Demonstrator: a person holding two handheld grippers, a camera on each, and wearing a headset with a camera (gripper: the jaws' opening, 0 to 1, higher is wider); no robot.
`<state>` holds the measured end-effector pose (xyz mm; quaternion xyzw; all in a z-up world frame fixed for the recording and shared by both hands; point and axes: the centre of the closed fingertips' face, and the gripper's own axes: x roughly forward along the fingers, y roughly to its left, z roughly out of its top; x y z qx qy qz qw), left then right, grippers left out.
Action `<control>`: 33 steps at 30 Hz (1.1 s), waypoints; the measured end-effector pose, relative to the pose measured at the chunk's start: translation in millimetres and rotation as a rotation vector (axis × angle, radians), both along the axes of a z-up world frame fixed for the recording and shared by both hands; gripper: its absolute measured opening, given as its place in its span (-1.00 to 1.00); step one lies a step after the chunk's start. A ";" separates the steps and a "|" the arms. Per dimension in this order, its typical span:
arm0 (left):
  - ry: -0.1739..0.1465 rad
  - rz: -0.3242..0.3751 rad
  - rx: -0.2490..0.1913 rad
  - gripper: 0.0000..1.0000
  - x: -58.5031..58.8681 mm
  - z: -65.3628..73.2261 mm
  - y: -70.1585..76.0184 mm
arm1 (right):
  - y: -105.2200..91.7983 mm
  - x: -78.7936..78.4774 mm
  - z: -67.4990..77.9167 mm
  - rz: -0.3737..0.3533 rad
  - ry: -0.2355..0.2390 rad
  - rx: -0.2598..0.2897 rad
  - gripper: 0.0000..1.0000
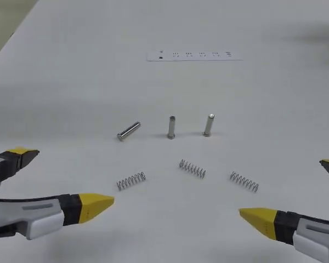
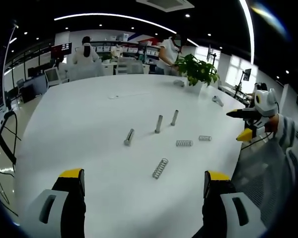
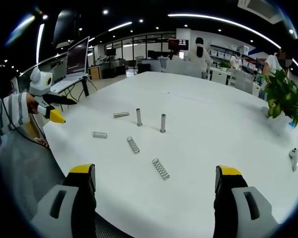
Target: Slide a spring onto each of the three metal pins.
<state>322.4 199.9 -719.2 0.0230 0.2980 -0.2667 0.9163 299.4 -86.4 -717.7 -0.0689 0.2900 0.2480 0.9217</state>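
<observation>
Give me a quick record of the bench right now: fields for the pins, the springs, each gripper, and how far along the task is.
surface: white table
pins: left pin lying on its side; middle pin and right pin standing upright
springs: left spring, middle spring and right spring lying loose, nearer the person than the pins
left hand-held gripper: open, holding nothing
right hand-held gripper: open, holding nothing
progress: no spring on any pin yet

Head view looks down, close over the white table (image 1: pixel 71 82). Gripper views face inward, low, from eight and four o'clock. All three share the pins (image 1: pixel 171 127) and springs (image 1: pixel 192 169).
</observation>
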 end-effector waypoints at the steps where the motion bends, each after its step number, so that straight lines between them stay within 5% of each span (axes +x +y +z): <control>1: -0.003 0.001 0.001 0.96 2.9 0.4 0.4 | 0.6 -0.1 -0.2 0.000 0.001 0.002 0.98; 14: -0.066 0.002 0.011 0.96 39.2 9.6 2.6 | 6.0 -1.8 -4.8 0.007 0.017 0.006 0.97; 24: -0.055 -0.032 0.018 0.96 50.5 0.5 -7.2 | 11.7 -0.3 -2.6 0.009 0.006 0.025 0.97; 28: -0.060 -0.043 0.054 0.96 56.3 -3.5 -5.7 | 13.4 -0.7 -1.8 0.013 0.004 0.026 0.97; 33: -0.067 -0.031 0.035 0.88 64.1 -1.8 -4.5 | 15.9 -1.5 -2.3 0.019 0.004 0.024 0.96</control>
